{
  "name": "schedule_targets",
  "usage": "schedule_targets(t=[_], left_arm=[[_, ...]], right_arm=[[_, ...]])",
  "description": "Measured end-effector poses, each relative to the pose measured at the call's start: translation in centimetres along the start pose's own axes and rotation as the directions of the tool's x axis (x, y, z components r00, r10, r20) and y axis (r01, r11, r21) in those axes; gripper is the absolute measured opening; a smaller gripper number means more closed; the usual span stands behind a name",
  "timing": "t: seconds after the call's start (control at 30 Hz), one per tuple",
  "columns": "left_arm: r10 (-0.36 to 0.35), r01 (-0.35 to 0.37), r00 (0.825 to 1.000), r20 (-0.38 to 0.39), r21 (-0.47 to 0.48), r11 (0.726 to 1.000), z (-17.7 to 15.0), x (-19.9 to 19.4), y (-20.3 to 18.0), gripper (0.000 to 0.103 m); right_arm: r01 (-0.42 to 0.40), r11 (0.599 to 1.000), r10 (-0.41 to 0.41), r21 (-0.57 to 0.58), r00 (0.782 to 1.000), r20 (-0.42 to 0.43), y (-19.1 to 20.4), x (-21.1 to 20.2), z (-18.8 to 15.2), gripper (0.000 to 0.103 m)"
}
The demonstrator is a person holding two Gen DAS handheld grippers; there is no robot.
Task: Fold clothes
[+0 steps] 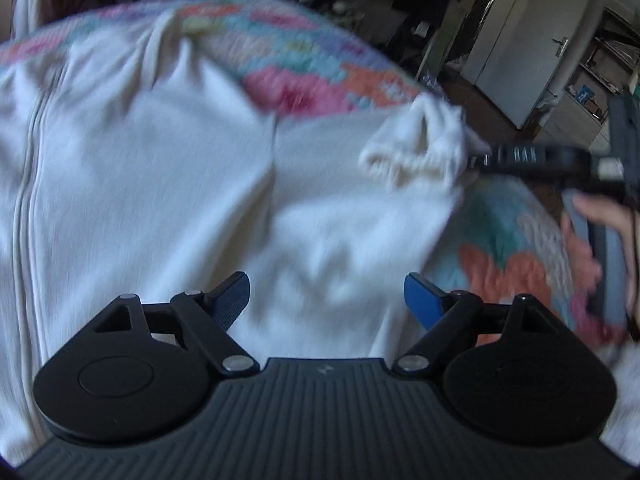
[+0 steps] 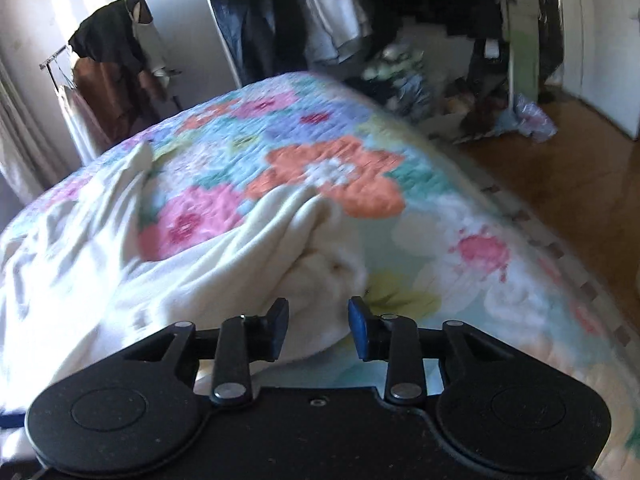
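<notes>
A cream zip-front garment [image 1: 160, 184] lies spread on a flowered quilt [image 1: 304, 76]. My left gripper [image 1: 326, 296] is open and empty, hovering just above the garment's near part. In the left wrist view my right gripper [image 1: 470, 160] pinches the ribbed cuff of the sleeve [image 1: 416, 148] and holds it lifted. In the right wrist view the right gripper [image 2: 318, 324] has its fingers around a bunched fold of the cream cloth [image 2: 256, 248], with a gap between the pads.
The quilt [image 2: 328, 168] covers a bed whose right edge drops to a wooden floor [image 2: 560, 184]. Hanging clothes on racks [image 2: 280, 16] stand behind the bed. A white door [image 1: 516, 48] is at the far right.
</notes>
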State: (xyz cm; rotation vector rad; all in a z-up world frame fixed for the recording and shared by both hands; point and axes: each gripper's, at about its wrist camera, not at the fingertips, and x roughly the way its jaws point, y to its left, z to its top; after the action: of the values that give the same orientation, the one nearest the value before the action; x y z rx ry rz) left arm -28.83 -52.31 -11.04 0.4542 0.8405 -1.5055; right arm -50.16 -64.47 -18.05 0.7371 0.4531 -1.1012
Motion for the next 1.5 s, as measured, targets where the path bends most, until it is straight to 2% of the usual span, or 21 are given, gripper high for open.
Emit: schedule_targets(t=[0.07, 0.17, 0.2, 0.27, 0.33, 0.47, 0.53, 0.6, 0.63, 0.67, 0.77, 0.87, 0.93, 1.07, 1.2, 1.23, 1.27, 1.3, 1.33, 1.4, 1.5], left_arm=[[-0.004, 0.005, 1.0, 0.019, -0.014, 1.0, 2.4, 0.6, -0.9, 0.083], [-0.033, 0.033, 0.999, 0.035, 0.001, 0.999, 5.3, 1.9, -2.5, 0.083], [-0.037, 0.036, 0.998, 0.043, 0.026, 0.999, 5.8, 2.5, -3.2, 0.082], [-0.039, 0.033, 0.997, 0.06, 0.098, 0.995, 6.4, 3.8, -4.7, 0.082], [-0.038, 0.028, 0.997, 0.062, 0.155, 0.988, 6.7, 5.2, -6.1, 0.083], [-0.056, 0.046, 0.997, 0.044, 0.215, 0.976, 7.7, 7.6, -8.3, 0.084], [-0.041, 0.035, 0.999, 0.022, 0.232, 0.972, 8.4, 9.1, -9.0, 0.082], [-0.023, 0.031, 0.999, -0.039, 0.21, 0.977, 9.3, 10.8, -8.8, 0.044], [-0.016, 0.029, 0.998, -0.068, 0.181, 0.983, 9.9, 11.4, -8.4, 0.008], [-0.01, 0.022, 0.996, -0.091, 0.134, 0.991, 10.6, 11.8, -7.8, 0.007], [-0.04, 0.041, 0.996, -0.075, 0.022, 0.999, 12.7, 11.6, -6.0, 0.006], [-0.055, 0.053, 0.997, -0.044, -0.056, 0.997, 14.9, 10.7, -4.2, 0.004], [-0.096, 0.089, 0.995, -0.038, -0.146, 0.985, 16.0, 10.3, -2.8, 0.004], [-0.175, 0.16, 0.984, -0.021, -0.315, 0.936, 17.7, 10.1, 0.1, 0.004], [-0.203, 0.193, 0.979, 0.009, -0.359, 0.913, 19.0, 9.8, 1.5, 0.003], [-0.22, 0.211, 0.975, 0.018, -0.367, 0.906, 19.3, 9.8, 1.7, 0.003], [-0.236, 0.229, 0.971, 0.027, -0.374, 0.899, 19.6, 9.7, 1.9, 0.003], [-0.258, 0.253, 0.965, 0.036, -0.378, 0.891, 19.9, 9.6, 1.9, 0.003], [-0.29, 0.285, 0.956, 0.047, -0.377, 0.881, 20.3, 9.5, 1.8, 0.003], [-0.351, 0.35, 0.934, 0.068, -0.375, 0.858, 21.1, 9.1, 1.4, 0.003], [-0.406, 0.427, 0.903, 0.142, -0.407, 0.807, 22.5, 9.1, 1.0, 0.003]], right_arm=[[0.001, 0.997, -0.003, 0.073, 1.0, 0.022, 0.2, -0.4, 0.2, 0.043], [0.038, 0.997, -0.042, 0.063, 0.996, 0.073, 0.4, -0.3, 1.0, 0.044], [0.077, 0.995, -0.082, 0.059, 0.991, 0.101, 0.2, -0.4, 1.1, 0.044], [0.09, 0.992, -0.098, 0.083, 0.99, 0.097, -0.6, 0.0, 0.9, 0.044], [0.042, 0.992, -0.05, 0.118, 0.996, 0.067, -1.7, 0.2, 0.5, 0.043], [0.003, 0.988, -0.015, 0.157, 0.997, 0.075, -3.3, -0.1, 0.2, 0.044], [-0.03, 0.971, 0.013, 0.235, 0.997, 0.074, -4.0, 0.5, 0.2, 0.044], [-0.085, 0.926, 0.055, 0.367, 0.994, 0.091, -4.4, 1.1, 0.1, 0.045], [-0.121, 0.914, 0.087, 0.387, 0.991, 0.104, -4.4, 1.2, 0.2, 0.044], [-0.14, 0.921, 0.107, 0.364, 0.988, 0.111, -4.1, 1.4, 0.6, 0.044], [-0.061, 0.947, 0.028, 0.315, 0.994, 0.107, -3.6, 1.6, 0.9, 0.046], [-0.123, 0.937, 0.093, 0.327, 0.99, 0.107, -3.7, 2.2, 0.9, 0.046], [-0.144, 0.937, 0.114, 0.318, 0.987, 0.11, -3.4, 2.9, 1.2, 0.046], [-0.123, 0.97, 0.109, 0.21, 0.991, 0.073, -1.6, 4.7, 2.1, 0.052], [-0.053, 0.994, 0.046, 0.096, 0.996, 0.071, 0.1, 5.2, 2.2, 0.056], [-0.069, 0.994, 0.062, 0.086, 0.995, 0.083, 0.2, 5.2, 2.3, 0.052], [-0.082, 0.994, 0.075, 0.072, 0.992, 0.097, 0.2, 5.1, 2.4, 0.034], [-0.083, 0.995, 0.073, 0.064, 0.988, 0.138, 0.3, 4.4, 2.5, 0.009], [-0.078, 0.995, 0.065, 0.059, 0.98, 0.191, 0.3, 3.5, 2.6, 0.009], [-0.139, 0.984, 0.103, 0.116, 0.957, 0.271, -0.5, 1.6, 2.7, 0.009], [-0.173, 0.951, 0.111, 0.257, 0.965, 0.237, -2.8, 1.5, 2.3, 0.009]])
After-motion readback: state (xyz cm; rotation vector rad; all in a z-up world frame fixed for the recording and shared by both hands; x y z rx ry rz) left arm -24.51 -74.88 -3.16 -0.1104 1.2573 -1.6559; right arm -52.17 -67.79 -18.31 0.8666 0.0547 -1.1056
